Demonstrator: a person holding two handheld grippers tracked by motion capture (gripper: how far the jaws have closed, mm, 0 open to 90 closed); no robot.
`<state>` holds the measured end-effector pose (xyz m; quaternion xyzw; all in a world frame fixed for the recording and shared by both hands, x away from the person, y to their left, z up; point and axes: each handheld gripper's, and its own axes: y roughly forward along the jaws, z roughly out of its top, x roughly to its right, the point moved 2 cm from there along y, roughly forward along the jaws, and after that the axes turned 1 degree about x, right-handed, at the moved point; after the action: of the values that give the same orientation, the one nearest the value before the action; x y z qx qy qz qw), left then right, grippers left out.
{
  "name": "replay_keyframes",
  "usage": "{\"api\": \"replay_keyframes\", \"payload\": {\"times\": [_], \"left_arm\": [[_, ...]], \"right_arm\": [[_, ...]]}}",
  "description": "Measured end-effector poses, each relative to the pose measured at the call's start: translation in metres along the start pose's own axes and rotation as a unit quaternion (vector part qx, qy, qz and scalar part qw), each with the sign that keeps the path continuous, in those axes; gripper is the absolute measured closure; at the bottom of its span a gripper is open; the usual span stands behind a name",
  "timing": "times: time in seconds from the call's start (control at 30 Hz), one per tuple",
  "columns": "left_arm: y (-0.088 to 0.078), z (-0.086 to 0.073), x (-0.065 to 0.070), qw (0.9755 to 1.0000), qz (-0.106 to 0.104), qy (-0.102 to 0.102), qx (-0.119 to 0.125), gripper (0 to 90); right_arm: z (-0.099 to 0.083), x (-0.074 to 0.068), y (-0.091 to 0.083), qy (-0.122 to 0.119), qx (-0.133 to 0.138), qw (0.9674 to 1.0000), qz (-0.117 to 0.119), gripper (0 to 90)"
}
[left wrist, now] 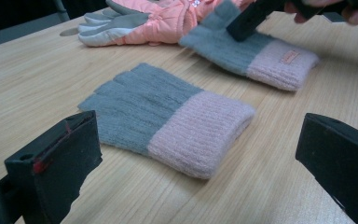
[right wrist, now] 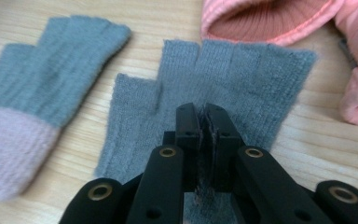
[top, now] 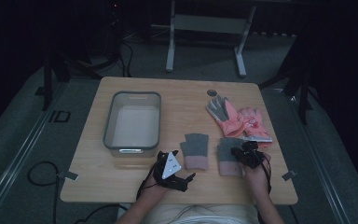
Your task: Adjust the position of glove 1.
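Your left claw [top: 182, 178] sits near the front edge of the table [top: 93, 177], with its two black jaws spread wide and nothing between them. It points at the left grey and pink glove [left wrist: 168, 122], which lies flat just ahead of it, so it looks ready to grab that one. To the far left stands the grey bin [top: 132, 122], well apart from the gloves; I think the gloves are meant to go in there. Your right claw [right wrist: 204, 122] is pressed together on the right grey and pink glove [right wrist: 242, 79], pinching a bit of its grey wool, likely to lift it. That glove lies just beside its twin, with its finger end touching the orange gloves [top: 240, 120] behind it. The room is dark, so the bin's inside is hard to make out. The right claw hides part of the glove it pinches.
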<state>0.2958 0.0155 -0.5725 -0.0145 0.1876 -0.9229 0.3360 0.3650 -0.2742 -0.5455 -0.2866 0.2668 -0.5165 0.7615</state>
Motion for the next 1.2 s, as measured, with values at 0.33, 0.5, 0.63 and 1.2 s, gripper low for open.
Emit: {"api": "replay_keyframes", "payload": {"times": [0.33, 0.5, 0.63, 1.2], "left_arm": [[0.000, 0.000, 0.000, 1.0000, 0.000, 0.000, -0.001, 0.0], [0.000, 0.000, 0.000, 1.0000, 0.000, 0.001, -0.001, 0.0], [0.000, 0.000, 0.000, 1.0000, 0.000, 0.001, 0.000, 0.0], [0.000, 0.000, 0.001, 1.0000, 0.004, 0.003, 0.000, 0.0]], "right_arm": [[-0.010, 0.005, 0.010, 0.003, -0.001, 1.0000, -0.008, 76.3], [0.004, 0.008, -0.001, -0.030, 0.005, 0.9995, 0.004, 72.7], [0.014, 0.011, -0.012, -0.080, 0.008, 0.9955, 0.050, 69.5], [-0.007, 0.021, -0.009, -0.127, -0.035, 0.9869, 0.093, 61.0]]}}
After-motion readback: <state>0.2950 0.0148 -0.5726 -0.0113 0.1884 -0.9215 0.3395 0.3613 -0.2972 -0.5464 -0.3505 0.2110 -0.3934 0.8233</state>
